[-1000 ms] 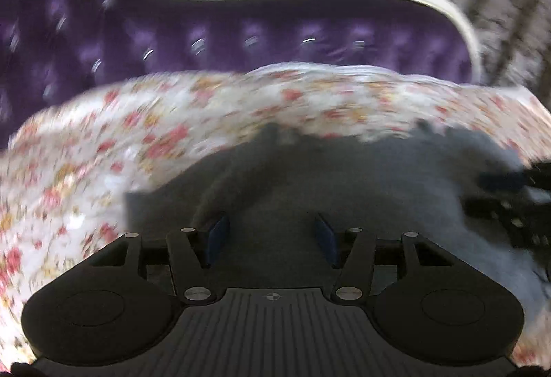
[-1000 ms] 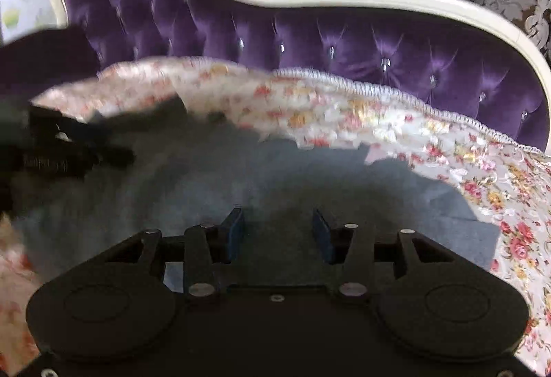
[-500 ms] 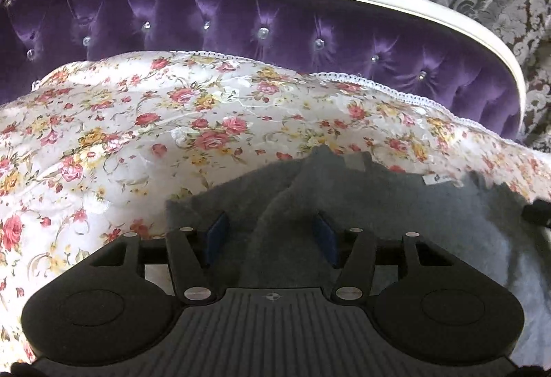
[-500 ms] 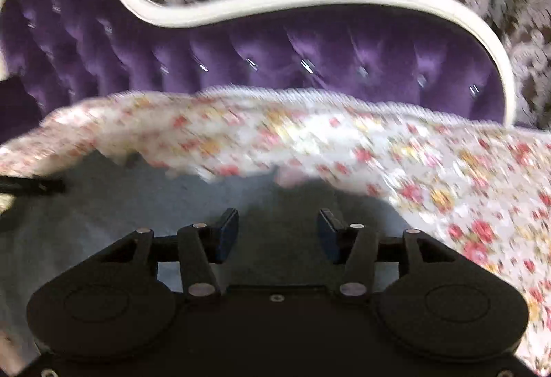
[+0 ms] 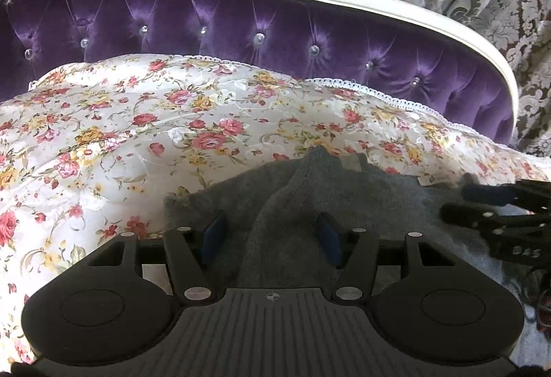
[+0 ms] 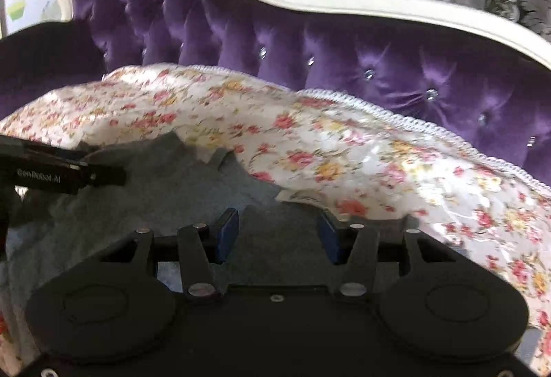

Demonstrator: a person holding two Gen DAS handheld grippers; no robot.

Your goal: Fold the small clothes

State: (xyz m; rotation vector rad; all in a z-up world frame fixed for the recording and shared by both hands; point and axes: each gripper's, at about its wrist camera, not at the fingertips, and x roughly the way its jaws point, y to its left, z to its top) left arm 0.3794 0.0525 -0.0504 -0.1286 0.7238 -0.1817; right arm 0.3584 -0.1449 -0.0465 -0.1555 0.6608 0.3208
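- Movement first: the right gripper point(image 6: 277, 234) has swung sideways since half a second ago, and its view is smeared with blur; the left gripper point(image 5: 272, 237) has barely shifted over the same span, and its view is sharp.
- Right jaws opened a little and then eased back within the last second; they now stand spread, blue pads either side of flat grey cloth without pressing it.
- Left jaws are spread too, straddling a raised ridge of the grey garment point(image 5: 292, 191) without pinching it.
- Garment position: it lies on the floral bedspread point(image 5: 137, 122), in front of the purple tufted headboard point(image 5: 206, 8), with both grippers low over it and near each other.
- Compared with a second ago, a fold ridge and a flap near the far edge now show clearly in the left view, so I judge the cloth is being arranged for a fold, nothing gripped yet.
- Writing: the left gripper's side, seen in the right view, reads roughly "GenRobot AI" point(image 6: 38, 176); the lettering is small and soft.
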